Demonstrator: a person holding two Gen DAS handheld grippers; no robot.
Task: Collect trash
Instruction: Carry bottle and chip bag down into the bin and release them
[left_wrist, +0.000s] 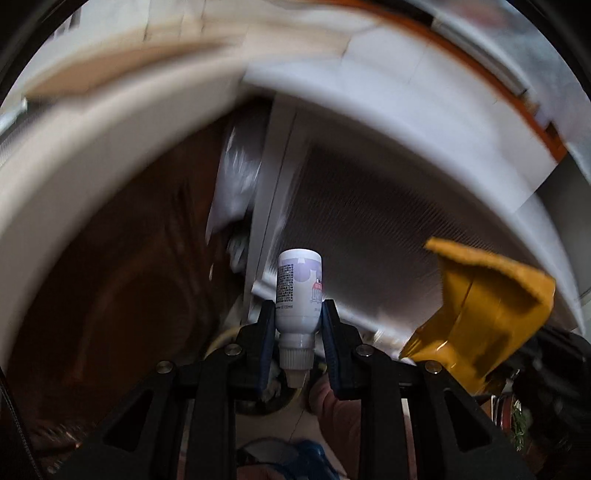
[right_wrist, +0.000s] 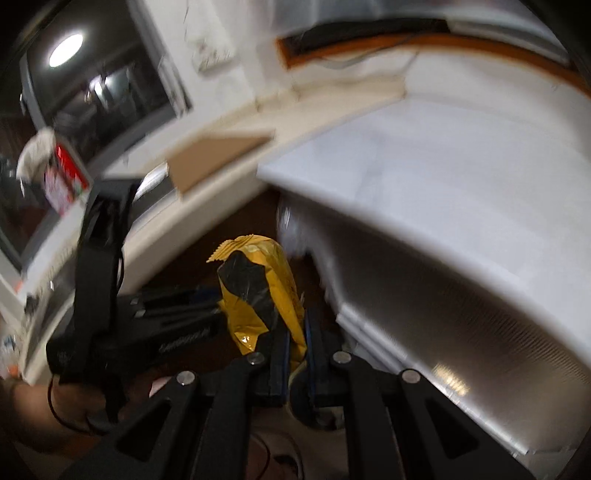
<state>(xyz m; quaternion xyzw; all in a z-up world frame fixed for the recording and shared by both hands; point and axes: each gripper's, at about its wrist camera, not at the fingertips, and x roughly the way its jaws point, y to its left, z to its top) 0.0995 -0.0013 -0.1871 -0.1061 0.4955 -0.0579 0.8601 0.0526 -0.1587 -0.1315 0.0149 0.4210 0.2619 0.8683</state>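
- Left claw (left_wrist: 298, 325): clamped on a small white bottle (left_wrist: 299, 291); the pads pinch its lower body near the neck, so the cap points back toward the camera and the base points forward; a grip low on the body probably keeps the light bottle from swinging in carriage.
- Right claw (right_wrist: 295, 339): pressed together on a crumpled yellow wrapper (right_wrist: 258, 291) with black patches; only the lower edge of the wrapper is pinched, the rest stands loose above the fingers; thin foil leaves almost no gap between the pads.
- From the left wrist the same wrapper shows at right, just beside the bottle's claw; from the right wrist the left tool's black body sits at left, a hand below it; both pieces of trash travel side by side.
- Surroundings badly smeared; a white counter (right_wrist: 424, 177) edge curves overhead, dark brown floor (left_wrist: 122, 295) beneath; both claws tilt downward.
- No bin clearly in view; judged step: carrying both items toward disposal; release not yet done.
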